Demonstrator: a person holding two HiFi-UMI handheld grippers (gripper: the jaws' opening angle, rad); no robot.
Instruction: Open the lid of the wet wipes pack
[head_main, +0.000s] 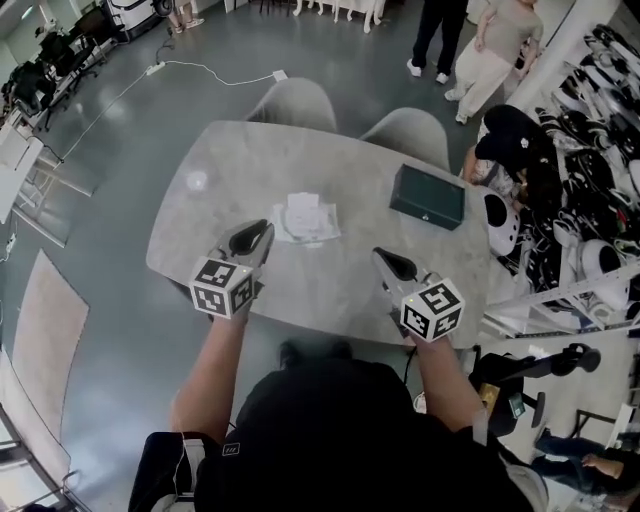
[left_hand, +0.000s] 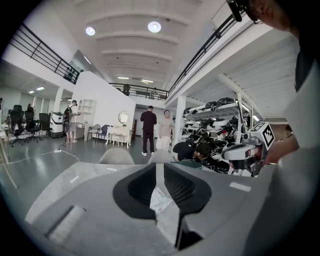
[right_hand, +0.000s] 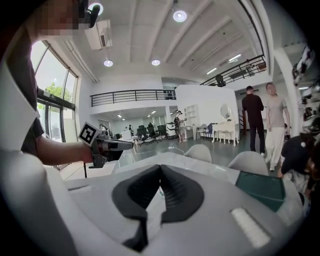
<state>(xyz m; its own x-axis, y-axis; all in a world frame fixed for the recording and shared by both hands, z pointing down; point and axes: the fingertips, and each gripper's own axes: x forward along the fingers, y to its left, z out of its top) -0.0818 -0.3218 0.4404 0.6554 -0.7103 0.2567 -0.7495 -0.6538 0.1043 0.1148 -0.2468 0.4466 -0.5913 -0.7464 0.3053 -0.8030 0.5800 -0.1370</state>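
The white wet wipes pack (head_main: 305, 218) lies flat near the middle of the grey table (head_main: 250, 160), lid side up; whether the lid is lifted I cannot tell. My left gripper (head_main: 262, 228) hovers just left of the pack and points at it, with a narrow gap between its jaws and nothing in them. In the left gripper view the pack (left_hand: 161, 200) shows through that gap below the left gripper (left_hand: 156, 167). My right gripper (head_main: 383, 255) hangs to the pack's right, off the table. In its own view the right gripper (right_hand: 160, 169) has its tips together and empty.
A dark green box (head_main: 427, 196) lies at the table's far right, and a small pale round object (head_main: 196, 181) at its far left. Two grey chairs (head_main: 295, 100) stand behind the table. People stand beyond, and racks of helmets (head_main: 590, 200) fill the right.
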